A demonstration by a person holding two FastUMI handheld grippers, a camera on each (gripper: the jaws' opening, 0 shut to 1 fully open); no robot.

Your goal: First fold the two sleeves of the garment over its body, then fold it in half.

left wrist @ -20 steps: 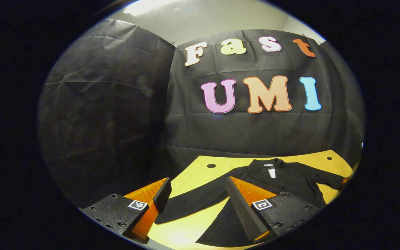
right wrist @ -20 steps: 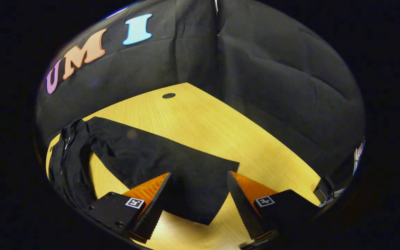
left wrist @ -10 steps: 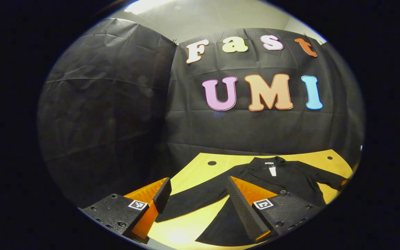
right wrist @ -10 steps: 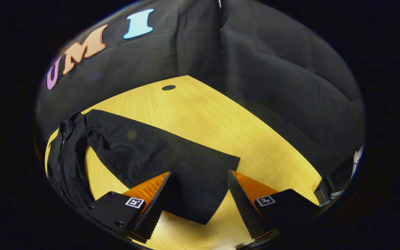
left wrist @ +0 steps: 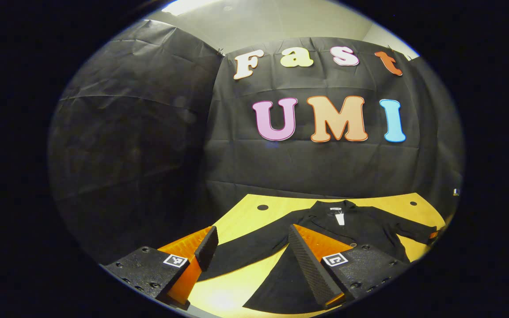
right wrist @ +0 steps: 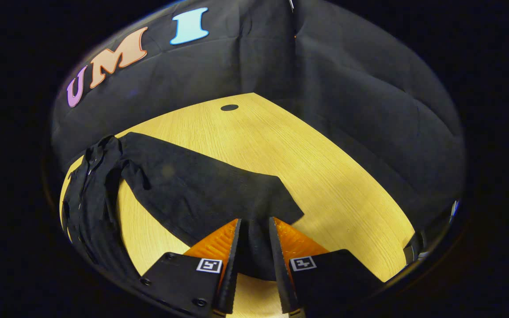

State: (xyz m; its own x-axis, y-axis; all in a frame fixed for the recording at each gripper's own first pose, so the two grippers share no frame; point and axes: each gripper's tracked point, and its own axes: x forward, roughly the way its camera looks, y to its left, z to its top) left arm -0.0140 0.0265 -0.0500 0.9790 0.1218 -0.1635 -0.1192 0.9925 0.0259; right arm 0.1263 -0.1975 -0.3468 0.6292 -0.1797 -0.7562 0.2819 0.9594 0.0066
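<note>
Fabric of the black garment (left wrist: 360,227) lies spread flat on our yellow wooden table (right wrist: 290,150), collar toward the far wall. Our right gripper (right wrist: 254,227) has its fingers drawn narrow, pinching the cuff end of the right sleeve (right wrist: 201,190). Our left gripper (left wrist: 250,243) hangs with fingers wide apart above the left sleeve (left wrist: 245,254), gripping nothing.

Dim booth, overhead glare, fisheye-warped edges
</note>
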